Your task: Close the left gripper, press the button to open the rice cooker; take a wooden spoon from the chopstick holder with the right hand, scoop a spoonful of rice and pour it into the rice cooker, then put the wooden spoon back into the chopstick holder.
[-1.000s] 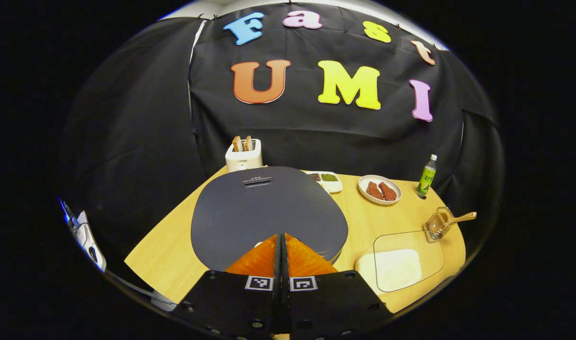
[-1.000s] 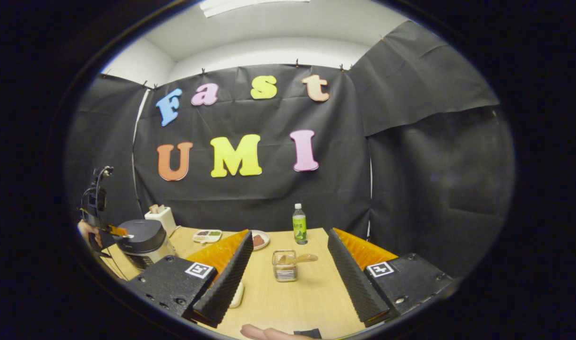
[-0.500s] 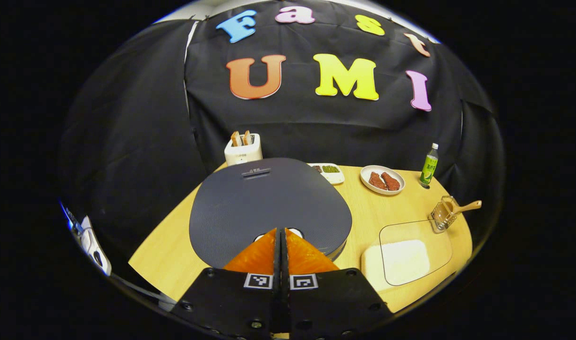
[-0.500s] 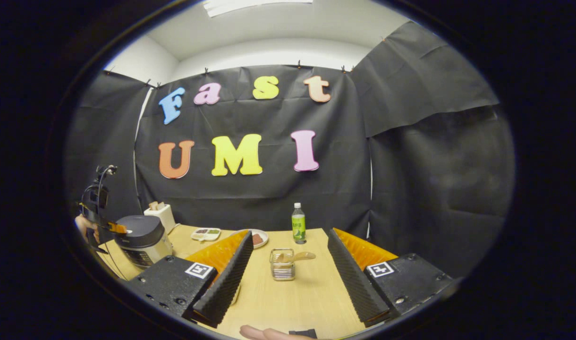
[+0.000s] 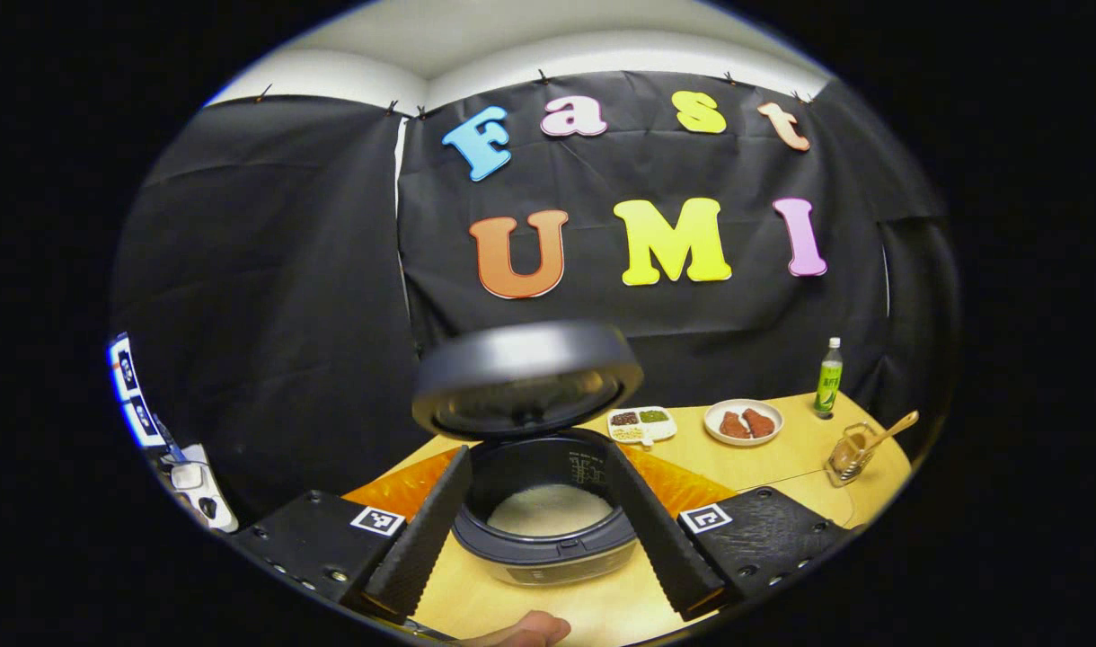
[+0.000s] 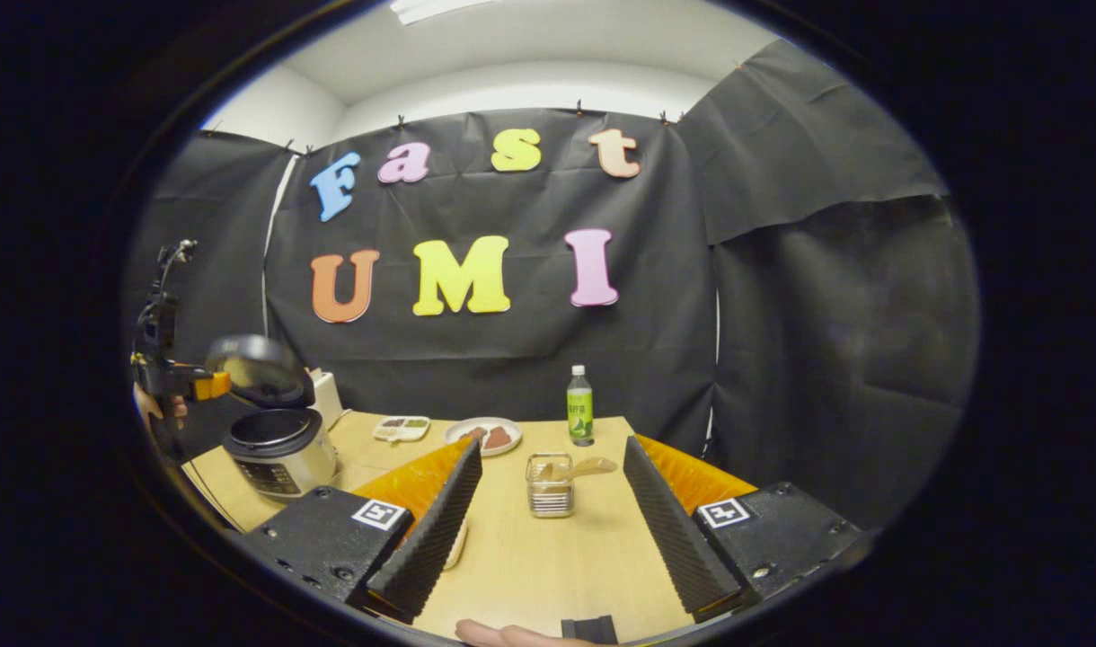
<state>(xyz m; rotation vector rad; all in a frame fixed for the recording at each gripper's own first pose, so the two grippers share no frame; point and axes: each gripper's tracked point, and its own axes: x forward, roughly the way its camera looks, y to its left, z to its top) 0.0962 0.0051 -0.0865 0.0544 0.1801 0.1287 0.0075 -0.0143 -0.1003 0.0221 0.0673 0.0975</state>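
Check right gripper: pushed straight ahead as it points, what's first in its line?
Probably the chopstick holder with the wooden spoon in it, centred between the open right gripper jaws. Bare table before it; depth is unclear.

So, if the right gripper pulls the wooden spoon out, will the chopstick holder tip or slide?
Possibly. The chopstick holder looks like a small, light wire basket, and the wooden spoon leans over its rim, so a sideways pull may tip it. A straight lift seems safer.

The rice tray (image 6: pixel 455 546) hides behind a finger (mostly), contents unseen.
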